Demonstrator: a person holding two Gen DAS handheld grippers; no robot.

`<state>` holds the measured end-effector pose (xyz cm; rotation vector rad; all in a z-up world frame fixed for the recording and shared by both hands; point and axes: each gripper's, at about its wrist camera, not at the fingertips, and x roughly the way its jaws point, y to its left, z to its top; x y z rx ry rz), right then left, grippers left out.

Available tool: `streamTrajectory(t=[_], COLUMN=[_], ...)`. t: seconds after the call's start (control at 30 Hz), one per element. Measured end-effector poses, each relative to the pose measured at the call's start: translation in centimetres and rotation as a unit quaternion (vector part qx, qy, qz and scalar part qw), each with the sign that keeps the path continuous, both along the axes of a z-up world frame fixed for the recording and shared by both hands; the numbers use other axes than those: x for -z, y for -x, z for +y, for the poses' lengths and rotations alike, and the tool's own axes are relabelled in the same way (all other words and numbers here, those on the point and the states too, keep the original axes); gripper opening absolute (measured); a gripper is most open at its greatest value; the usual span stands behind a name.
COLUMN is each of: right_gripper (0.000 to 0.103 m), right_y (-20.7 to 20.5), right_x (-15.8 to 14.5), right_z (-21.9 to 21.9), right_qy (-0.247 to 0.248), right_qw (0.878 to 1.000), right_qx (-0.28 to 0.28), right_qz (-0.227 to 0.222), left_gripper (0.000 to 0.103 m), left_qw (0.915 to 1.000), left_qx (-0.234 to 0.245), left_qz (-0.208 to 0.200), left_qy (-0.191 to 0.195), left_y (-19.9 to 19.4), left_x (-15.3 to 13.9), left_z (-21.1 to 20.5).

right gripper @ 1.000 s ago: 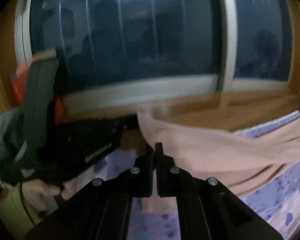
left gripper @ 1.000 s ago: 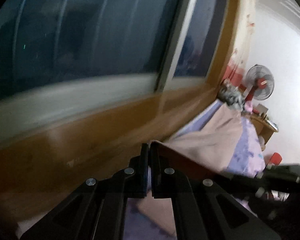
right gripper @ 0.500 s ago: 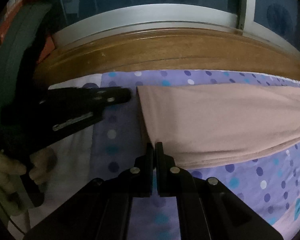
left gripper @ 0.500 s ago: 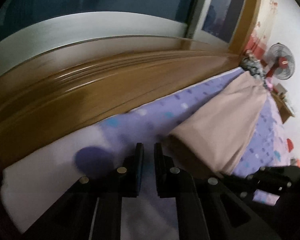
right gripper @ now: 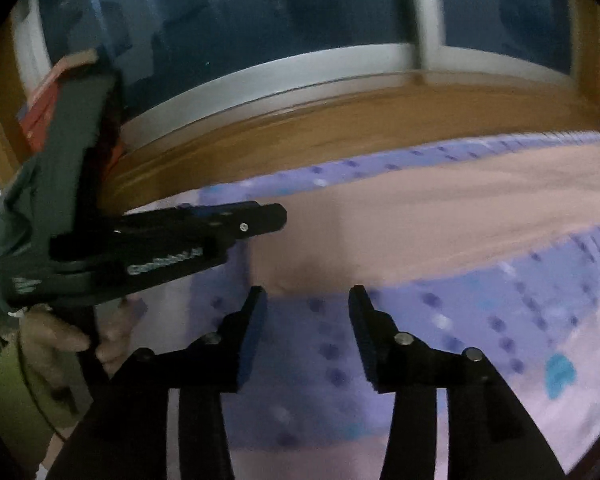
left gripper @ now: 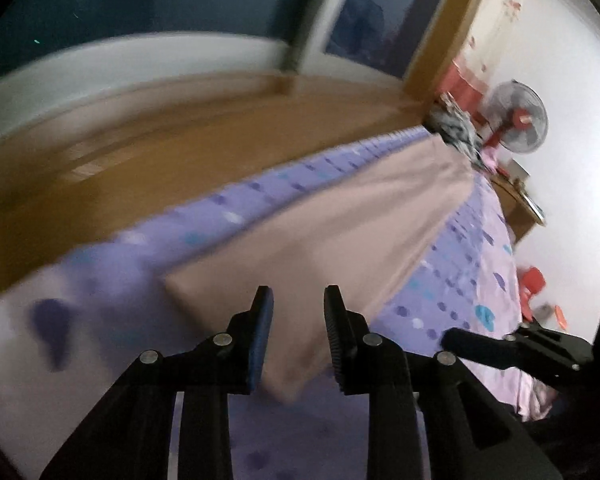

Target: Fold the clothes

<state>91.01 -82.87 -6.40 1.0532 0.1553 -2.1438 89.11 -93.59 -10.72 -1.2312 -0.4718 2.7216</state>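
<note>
left gripper (left gripper: 298, 300) jaws opening, pink cloth (left gripper: 340, 232) released onto bedsheet (left gripper: 472, 280) | right gripper (right gripper: 306, 300) jaws opening, earlier pinched shut

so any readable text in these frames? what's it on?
White lettering on the side of the left gripper, seen in the right wrist view: too blurred to read.
Small white mark lower on the same gripper's body: too small to read.
Pink garment, dotted purple sheet, fan: no text visible.

left gripper (left gripper: 298, 312): black fingers, blue pads, silver screws, white lettering along its side | right gripper (right gripper: 306, 312): same black build, blue pads | sleeve (right gripper: 4, 208): grey-green
</note>
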Motion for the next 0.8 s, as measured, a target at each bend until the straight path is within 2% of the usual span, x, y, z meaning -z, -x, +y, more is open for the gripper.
streamTrajectory(t=[0.17, 0.3, 0.4, 0.5, 0.57, 0.67, 0.8], right_gripper=[0.047, 0.047, 0.047, 0.047, 0.047, 0.047, 0.047], right_y=[1.8, 4.0, 7.2, 12.1, 15.2, 17.8, 19.3], right_x=[0.3, 0.8, 1.3, 1.4, 1.6, 2.2, 4.0], right_z=[5.5, 9.3, 11.4, 12.7, 12.2, 10.6, 9.5], right_qy=[0.007, 0.003, -0.011, 0.003, 0.007, -0.034, -0.087], right_qw=[0.999, 1.0, 1.0, 1.0, 0.999, 0.993, 0.979], right_qx=[0.034, 0.024, -0.005, -0.029, -0.053, -0.104, -0.173], right_qz=[-0.013, -0.006, 0.018, -0.001, -0.008, 0.033, 0.063], left_gripper=[0.026, 0.026, 0.025, 0.026, 0.026, 0.027, 0.026], left_qw=[0.999, 0.9957, 0.9919, 0.9847, 0.9804, 0.9764, 0.9729], left_qx=[-0.025, -0.065, -0.087, -0.12, -0.149, -0.18, -0.198], left_qz=[-0.035, -0.065, -0.077, -0.087, -0.09, -0.088, -0.091], left_qy=[0.012, 0.011, 0.05, 0.092, 0.092, 0.081, 0.076], left_y=[1.8, 1.2, 0.9, 0.8, 0.3, 0.2, 0.4], left_x=[1.8, 1.7, 1.7, 1.5, 1.5, 1.5, 1.5], left_z=[1.9, 2.5, 3.9, 5.7, 5.6, 5.5, 5.7])
